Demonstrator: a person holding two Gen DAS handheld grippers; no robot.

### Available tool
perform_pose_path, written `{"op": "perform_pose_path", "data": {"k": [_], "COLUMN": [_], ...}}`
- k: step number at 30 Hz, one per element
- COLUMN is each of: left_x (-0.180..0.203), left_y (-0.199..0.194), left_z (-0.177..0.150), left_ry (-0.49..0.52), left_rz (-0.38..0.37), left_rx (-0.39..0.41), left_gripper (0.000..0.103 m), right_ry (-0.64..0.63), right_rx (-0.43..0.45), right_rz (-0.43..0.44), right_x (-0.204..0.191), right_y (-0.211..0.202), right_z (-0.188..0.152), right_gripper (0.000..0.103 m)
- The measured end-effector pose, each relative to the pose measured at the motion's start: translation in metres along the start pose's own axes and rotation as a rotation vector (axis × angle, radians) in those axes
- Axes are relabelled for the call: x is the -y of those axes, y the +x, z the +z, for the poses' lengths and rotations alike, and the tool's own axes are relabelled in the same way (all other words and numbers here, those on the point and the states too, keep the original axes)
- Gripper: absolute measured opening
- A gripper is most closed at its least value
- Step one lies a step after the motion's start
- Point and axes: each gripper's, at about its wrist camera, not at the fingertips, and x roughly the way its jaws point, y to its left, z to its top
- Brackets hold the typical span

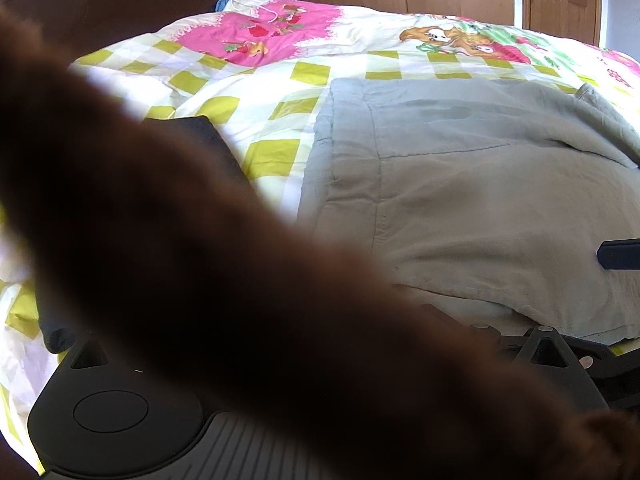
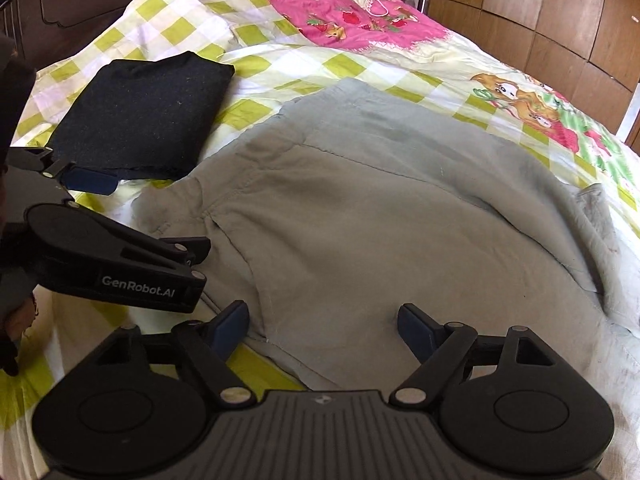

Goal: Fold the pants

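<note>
**Set both grips on the near edge before folding**

The pants (image 2: 380, 208), grey-green and already doubled into a broad slab, lie flat on the bed (image 2: 360, 68), straight ahead of the right gripper (image 2: 324, 322). Its jaws stand released, wide apart, with the near hem of the pants between and just under the blue pads (image 2: 230, 326). Nothing is pinched yet.

The left gripper (image 2: 120, 216) sits to the left of the right jaws, near the waistband corner. From the right wrist view one blue pad shows beside the dark folded cloth (image 2: 144, 120), the other arm points toward the pants; the jaws look apart, with no cloth in them. In the left wrist view a blurred brown shape (image 1: 200, 260), too close to the lens to identify, hides most of the jaws.

As a judgement, the step in hand is the grasp before the next fold. To do it well:

- Lower the right jaws so the hem edge sits fully between the pads, catching every layer, not just the top one.
- Place the left jaws on the same edge, well apart from the right, so the cloth lifts level.
- Lift only enough to clear the bed, then carry the edge away from the jaws toward the far edge, lining up seams.
- Keep clear of the dark cloth left of the pants, which could be dragged along.
</note>
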Motion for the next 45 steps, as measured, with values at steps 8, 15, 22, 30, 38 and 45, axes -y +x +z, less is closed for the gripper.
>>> {"op": "perform_pose_path", "data": {"k": [8,15,22,30,38,45], "left_x": [-0.013,-0.003,0.031,0.104,0.16,0.2], "left_y": [0.005,-0.013,-0.036,-0.043,-0.05,-0.054], "left_z": [-0.003,0.001,0.013,0.015,0.018,0.019], "left_ry": [-0.033,0.005,0.052,0.169,0.245,0.273], "left_rz": [0.012,0.032,-0.033,-0.135,-0.214,-0.268], "left_rx": [-0.027,0.006,0.066,0.088,0.108,0.113], "left_gripper": [0.103,0.103,0.103,0.103,0.103,0.103], "right_ry": [0.027,0.056,0.112,0.225,0.339,0.411], "right_rx": [-0.033,-0.019,0.0,0.002,0.006,0.008], "right_rz": [0.063,0.065,-0.024,-0.158,-0.254,-0.316], "right_x": [-0.005,0.004,0.036,0.092,0.14,0.171], "right_y": [0.006,-0.006,-0.029,-0.054,-0.074,-0.088], "right_z": [0.002,-0.002,-0.016,-0.044,-0.073,-0.094], "right_gripper": [0.085,0.085,0.085,0.085,0.085,0.085]}}
